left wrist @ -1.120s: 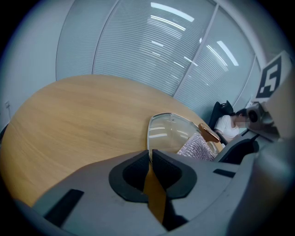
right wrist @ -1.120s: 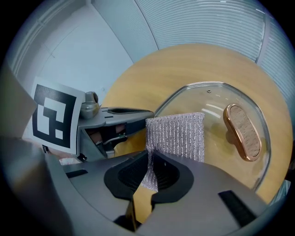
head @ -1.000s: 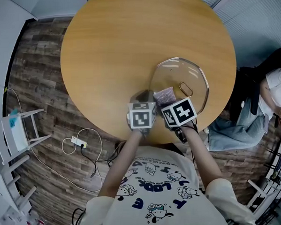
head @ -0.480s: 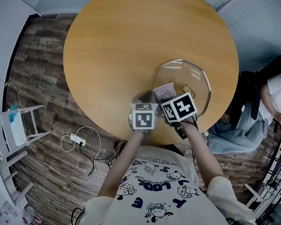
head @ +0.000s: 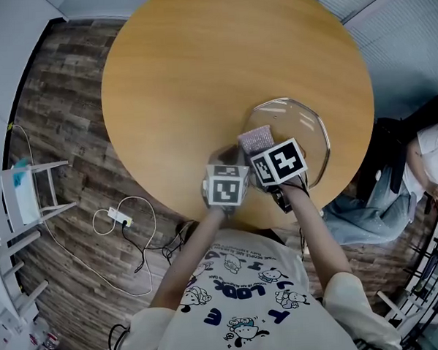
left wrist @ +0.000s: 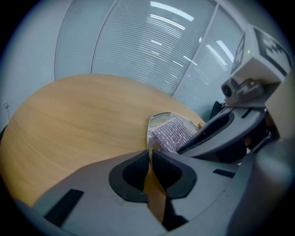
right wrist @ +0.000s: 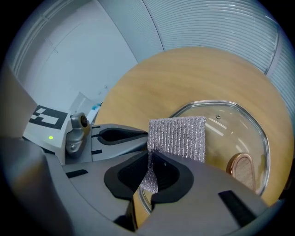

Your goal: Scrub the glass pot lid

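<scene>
A glass pot lid [head: 306,126] lies on the round wooden table [head: 198,62], near its front right edge. My left gripper [head: 228,163] is shut on the lid's near rim [left wrist: 149,138], which runs in between the jaws of the left gripper [left wrist: 150,154]. The right gripper [head: 266,150] is shut on a silvery mesh scrubbing cloth [head: 255,139]. In the right gripper view the cloth [right wrist: 179,136] lies flat on the lid [right wrist: 230,133], ahead of the right gripper [right wrist: 151,159]. The lid's copper-coloured handle [right wrist: 242,169] shows to the right. The cloth [left wrist: 173,133] also shows in the left gripper view.
A person [head: 423,152] sits just beyond the table's right edge. On the wood floor to the left stand a white rack [head: 30,199] and a power strip with cables [head: 122,216]. Blinds cover the windows behind the table.
The right gripper has pushed the cloth a little farther onto the lid, and its cube now covers the lid's handle in the head view. The left gripper keeps its hold on the rim.
</scene>
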Motion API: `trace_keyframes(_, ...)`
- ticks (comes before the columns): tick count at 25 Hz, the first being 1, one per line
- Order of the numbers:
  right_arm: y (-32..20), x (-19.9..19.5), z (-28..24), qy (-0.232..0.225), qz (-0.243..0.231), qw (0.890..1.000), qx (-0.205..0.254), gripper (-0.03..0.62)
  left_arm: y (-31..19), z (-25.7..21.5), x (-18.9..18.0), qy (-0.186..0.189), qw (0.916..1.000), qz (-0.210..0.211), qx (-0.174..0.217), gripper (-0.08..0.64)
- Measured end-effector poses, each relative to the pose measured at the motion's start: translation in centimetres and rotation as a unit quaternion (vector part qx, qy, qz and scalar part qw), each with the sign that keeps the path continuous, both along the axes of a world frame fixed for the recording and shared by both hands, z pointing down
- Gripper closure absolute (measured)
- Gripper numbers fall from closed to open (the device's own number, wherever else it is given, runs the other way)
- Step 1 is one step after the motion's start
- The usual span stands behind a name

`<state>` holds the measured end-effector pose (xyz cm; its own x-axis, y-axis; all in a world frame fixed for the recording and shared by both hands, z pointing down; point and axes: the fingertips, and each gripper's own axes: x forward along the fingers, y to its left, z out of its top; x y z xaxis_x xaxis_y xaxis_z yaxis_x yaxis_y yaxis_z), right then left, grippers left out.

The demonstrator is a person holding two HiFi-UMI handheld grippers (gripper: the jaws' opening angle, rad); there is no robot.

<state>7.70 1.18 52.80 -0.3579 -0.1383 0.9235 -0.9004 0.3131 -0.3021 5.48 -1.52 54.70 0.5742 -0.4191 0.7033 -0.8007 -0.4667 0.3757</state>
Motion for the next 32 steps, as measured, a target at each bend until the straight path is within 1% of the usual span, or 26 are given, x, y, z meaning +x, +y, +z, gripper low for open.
trace_keyframes(5, -1.3, 0.2, -0.1, 0.005, -0.011, 1.0, 0.001, 0.548, 0.3, -0.2, 0.2, -0.002, 0.9999, 0.006, -0.011, 0.526)
trace_keyframes(15, -3.3, 0.4, 0.0, 0.018, -0.028, 0.999, -0.001, 0.548, 0.5, -0.1, 0.0, -0.003, 0.9999, 0.009, -0.01, 0.526)
trace_keyframes(20, -4.2, 0.7, 0.0, 0.029, -0.046, 0.999, -0.004, 0.548, 0.4, -0.1, 0.1, -0.003, 1.0, 0.008, -0.001, 0.526)
trace_keyframes(24, -4.5, 1.0, -0.1, 0.033, -0.059, 0.998, -0.009, 0.548, 0.7, -0.3, 0.0, -0.005, 0.9999, 0.009, -0.008, 0.526)
trace_keyframes(28, -4.9, 1.2, 0.0, 0.04, -0.073, 0.996, -0.015, 0.548, 0.5, 0.0, 0.1, -0.004, 1.0, 0.009, 0.0, 0.526)
trace_keyframes(32, -5.5, 1.7, 0.0, 0.051, -0.087, 0.995, -0.016, 0.548, 0.6, -0.1, 0.1, -0.004, 1.0, 0.006, -0.006, 0.526)
